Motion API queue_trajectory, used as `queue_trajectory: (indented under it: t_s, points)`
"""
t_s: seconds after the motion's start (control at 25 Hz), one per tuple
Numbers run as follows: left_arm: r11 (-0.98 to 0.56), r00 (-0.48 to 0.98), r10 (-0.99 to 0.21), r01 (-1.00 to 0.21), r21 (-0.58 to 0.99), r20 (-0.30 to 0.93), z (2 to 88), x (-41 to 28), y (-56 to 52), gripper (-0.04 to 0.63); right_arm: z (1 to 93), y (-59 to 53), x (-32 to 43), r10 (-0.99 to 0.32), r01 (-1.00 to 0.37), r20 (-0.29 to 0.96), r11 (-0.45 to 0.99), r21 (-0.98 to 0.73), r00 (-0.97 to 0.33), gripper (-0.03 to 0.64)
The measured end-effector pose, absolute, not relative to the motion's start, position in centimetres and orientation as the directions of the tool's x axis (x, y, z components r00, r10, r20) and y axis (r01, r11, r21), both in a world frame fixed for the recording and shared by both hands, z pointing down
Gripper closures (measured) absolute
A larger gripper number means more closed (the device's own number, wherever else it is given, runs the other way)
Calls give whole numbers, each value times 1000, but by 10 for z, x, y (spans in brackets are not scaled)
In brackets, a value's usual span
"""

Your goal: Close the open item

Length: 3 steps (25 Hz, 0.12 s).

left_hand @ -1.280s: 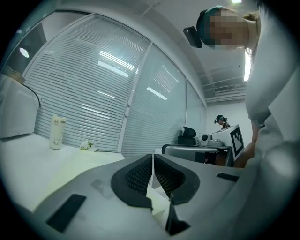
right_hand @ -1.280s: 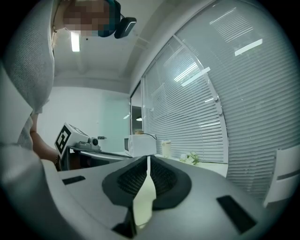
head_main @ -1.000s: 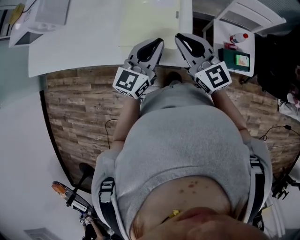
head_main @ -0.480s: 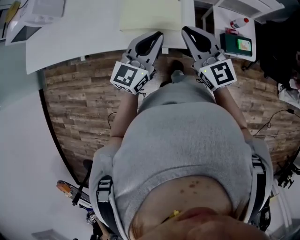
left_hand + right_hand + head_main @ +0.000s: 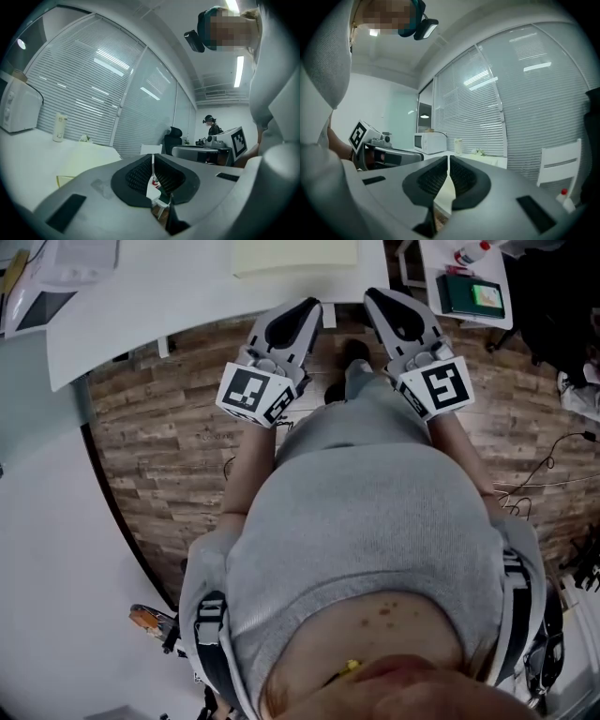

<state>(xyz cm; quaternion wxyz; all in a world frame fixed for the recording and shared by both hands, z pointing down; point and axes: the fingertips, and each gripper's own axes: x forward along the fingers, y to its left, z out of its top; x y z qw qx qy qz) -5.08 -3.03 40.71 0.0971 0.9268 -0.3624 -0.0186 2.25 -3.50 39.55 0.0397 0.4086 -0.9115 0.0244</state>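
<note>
A white microwave (image 5: 430, 142) stands on the white table (image 5: 178, 306), toward its left end (image 5: 52, 282); only its side shows at the left gripper view's edge (image 5: 16, 110). I cannot tell how its door stands. My left gripper (image 5: 302, 307) is shut and holds nothing, its pads together (image 5: 153, 161). The right gripper (image 5: 377, 298) is likewise shut and empty (image 5: 448, 161). Both are held level in front of the person's grey shirt, over the wooden floor just short of the table's near edge.
A pale yellow mat (image 5: 295, 254) lies on the table ahead. A small white side table (image 5: 464, 315) at the right carries a green box (image 5: 473, 294) and a red-capped bottle (image 5: 472, 251). A white chair (image 5: 558, 164) stands to the right. Another person (image 5: 213, 126) sits far behind.
Both grippers and the person have drawn back from the table; the table edge has slid up the head view and the fingertips now hang over the wooden floor. Jaws stay shut.
</note>
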Motion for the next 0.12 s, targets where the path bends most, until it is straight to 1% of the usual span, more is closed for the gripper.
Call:
queue_trajectory:
  t_s: [0.12]
  points:
    - [-712, 733, -679, -666, 222, 21, 406, -54, -18, 572, 396, -21, 21, -748, -752, 88, 659, -13, -657, 543]
